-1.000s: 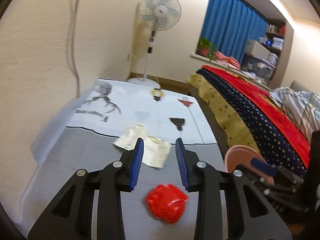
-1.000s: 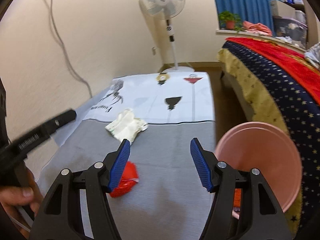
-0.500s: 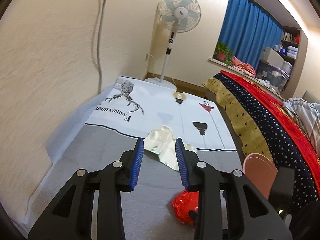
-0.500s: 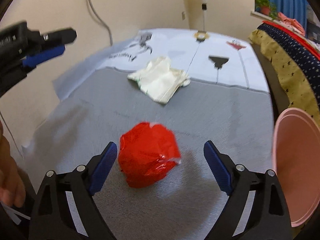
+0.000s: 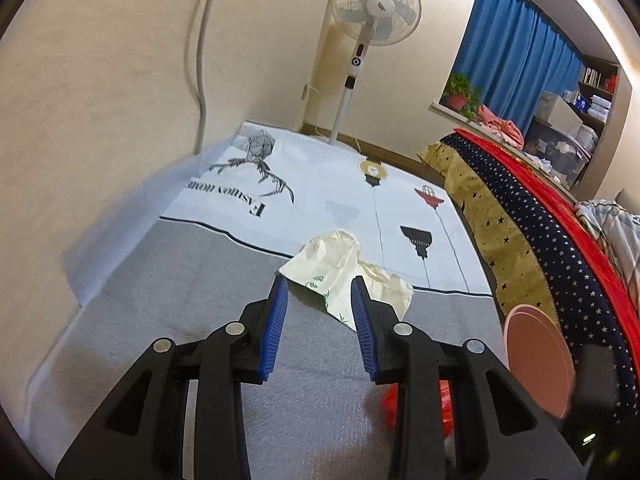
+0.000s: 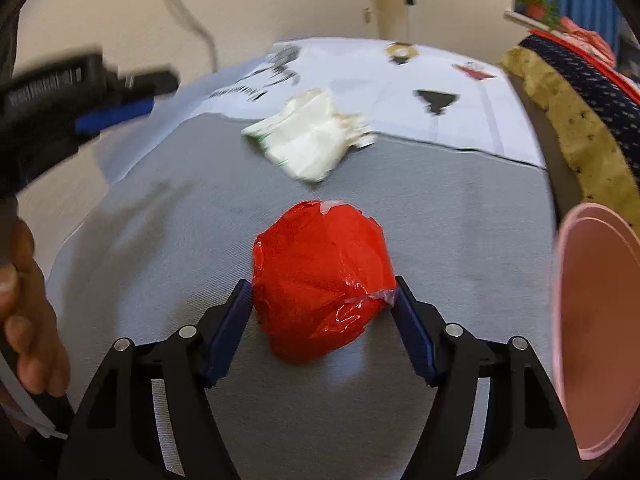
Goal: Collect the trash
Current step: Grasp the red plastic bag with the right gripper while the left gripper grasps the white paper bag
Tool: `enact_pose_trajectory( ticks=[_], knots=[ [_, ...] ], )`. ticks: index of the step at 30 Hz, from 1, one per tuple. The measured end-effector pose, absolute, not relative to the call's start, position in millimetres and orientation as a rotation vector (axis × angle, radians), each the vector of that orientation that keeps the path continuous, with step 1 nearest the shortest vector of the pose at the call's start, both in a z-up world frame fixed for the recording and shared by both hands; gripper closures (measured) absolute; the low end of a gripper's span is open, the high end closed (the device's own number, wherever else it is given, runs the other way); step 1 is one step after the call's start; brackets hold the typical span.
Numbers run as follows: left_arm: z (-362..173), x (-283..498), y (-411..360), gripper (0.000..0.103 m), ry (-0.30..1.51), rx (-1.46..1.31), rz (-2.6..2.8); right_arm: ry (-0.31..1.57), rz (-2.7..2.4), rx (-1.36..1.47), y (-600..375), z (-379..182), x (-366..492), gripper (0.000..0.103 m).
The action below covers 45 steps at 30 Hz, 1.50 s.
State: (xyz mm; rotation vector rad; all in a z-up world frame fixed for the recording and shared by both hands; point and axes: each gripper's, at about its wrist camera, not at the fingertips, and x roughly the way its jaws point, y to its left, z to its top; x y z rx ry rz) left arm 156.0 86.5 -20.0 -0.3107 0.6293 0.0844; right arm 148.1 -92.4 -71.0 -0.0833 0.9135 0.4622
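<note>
A crumpled red plastic ball [image 6: 320, 280] lies on the grey part of the floor mat [image 6: 460, 240]. My right gripper [image 6: 323, 286] straddles it, and its jaws are closing with the blue pads just at the ball's two sides. A crumpled white paper bag [image 5: 332, 268] lies farther on, at the mat's grey-white border. My left gripper [image 5: 319, 282] hovers short of that bag with a narrow gap and nothing between its pads. The red ball [image 5: 390, 400] peeks out low right behind its finger. A pink bin [image 6: 592, 320] stands at the right.
A bed with a starry blue, yellow and red cover [image 5: 540, 220] runs along the right. A standing fan [image 5: 376, 0] is at the far wall and a cable [image 5: 200, 60] hangs down the left wall. A hand [image 6: 28, 312] grips the left tool.
My right gripper dropped down onto the red ball, its jaws spreading wide and then narrowing around it. The left gripper sank and moved closer to the white bag.
</note>
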Motion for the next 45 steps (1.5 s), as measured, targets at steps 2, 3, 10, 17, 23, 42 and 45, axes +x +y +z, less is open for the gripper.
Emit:
enact_pose_trajectory(
  ticks=[2,3,10,17,23,42,45],
  knots=[
    [-28,163,85,0.07,0.646,-0.32,0.084,0.898,0.425,-0.047,-105,-66,153,0.034],
    [-30,166,84,0.07,0.651,-0.323,0.083,0.89,0.401,-0.027,-113,-63,155,0.034],
    [-54,189,78,0.07,0.693,-0.341,0.087,0.868,0.343,0.019,-136,-58,161,0.034],
    [-74,212,80,0.07,0.738,-0.38,0.095,0.877,0.338,0.034,-141,-64,172,0.034],
    [-93,230,79,0.07,0.792,-0.414,0.094,0.885,0.341,0.048,-145,-68,181,0.034],
    [-64,226,68,0.101,0.742,-0.388,0.038,0.84,0.315,0.063,-157,-53,177,0.034],
    [-52,216,66,0.101,0.723,-0.378,0.021,0.805,0.291,0.056,-163,-41,169,0.034]
  ],
)
